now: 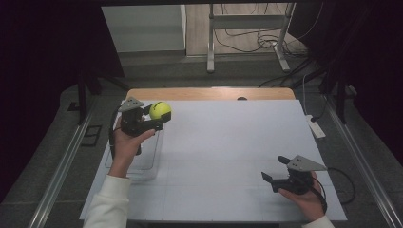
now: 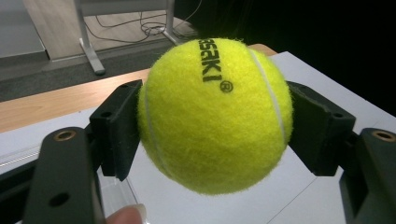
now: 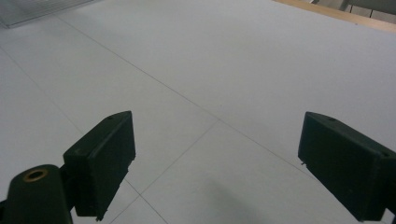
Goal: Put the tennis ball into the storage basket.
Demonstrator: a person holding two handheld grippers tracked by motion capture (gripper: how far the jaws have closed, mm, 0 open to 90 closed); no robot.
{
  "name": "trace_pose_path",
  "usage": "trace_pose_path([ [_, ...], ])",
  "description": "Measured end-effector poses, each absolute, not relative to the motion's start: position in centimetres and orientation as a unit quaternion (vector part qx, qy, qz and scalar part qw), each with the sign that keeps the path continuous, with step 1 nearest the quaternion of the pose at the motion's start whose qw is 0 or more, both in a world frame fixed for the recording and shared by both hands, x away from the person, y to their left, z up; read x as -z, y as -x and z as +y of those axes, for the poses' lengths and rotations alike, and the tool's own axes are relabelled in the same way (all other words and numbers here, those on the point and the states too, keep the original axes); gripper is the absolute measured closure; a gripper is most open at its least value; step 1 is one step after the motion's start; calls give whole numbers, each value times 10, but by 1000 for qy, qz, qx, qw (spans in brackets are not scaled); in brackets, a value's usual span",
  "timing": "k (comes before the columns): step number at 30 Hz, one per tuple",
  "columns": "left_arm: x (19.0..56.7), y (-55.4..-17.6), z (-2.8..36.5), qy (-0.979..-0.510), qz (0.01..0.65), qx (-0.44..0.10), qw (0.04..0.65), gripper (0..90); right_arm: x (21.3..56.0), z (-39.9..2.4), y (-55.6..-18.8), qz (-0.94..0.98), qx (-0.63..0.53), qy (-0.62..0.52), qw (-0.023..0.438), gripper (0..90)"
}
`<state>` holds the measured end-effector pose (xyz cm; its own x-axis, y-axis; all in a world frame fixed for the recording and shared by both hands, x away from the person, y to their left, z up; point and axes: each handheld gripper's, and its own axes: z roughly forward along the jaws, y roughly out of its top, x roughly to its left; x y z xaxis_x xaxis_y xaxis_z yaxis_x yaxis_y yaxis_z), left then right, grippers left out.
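Nearest, at left: left gripper (image 1: 157,118) raised over a clear tray (image 1: 133,159), pinching a yellow tennis ball (image 1: 160,110) between both pads, off the white table (image 1: 228,142). At right: right gripper (image 1: 274,171) low, jaws spread, nothing between.

Beyond the white-topped table (image 1: 228,142), a grey floor (image 1: 157,71), metal stand legs (image 1: 210,42), loose cables (image 1: 247,40), dark surroundings.

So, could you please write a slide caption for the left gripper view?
Left gripper clamps a yellow tennis ball above the white table.
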<state>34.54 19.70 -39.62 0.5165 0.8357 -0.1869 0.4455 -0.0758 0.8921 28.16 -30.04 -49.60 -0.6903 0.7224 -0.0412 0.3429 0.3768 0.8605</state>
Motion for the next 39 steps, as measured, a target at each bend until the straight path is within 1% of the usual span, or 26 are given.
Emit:
trace_pose_path([
  [39, 410, -359, 234, -678, 506, -230, 480, 269, 497, -301, -282, 803, -447, -333, 210, 118],
])
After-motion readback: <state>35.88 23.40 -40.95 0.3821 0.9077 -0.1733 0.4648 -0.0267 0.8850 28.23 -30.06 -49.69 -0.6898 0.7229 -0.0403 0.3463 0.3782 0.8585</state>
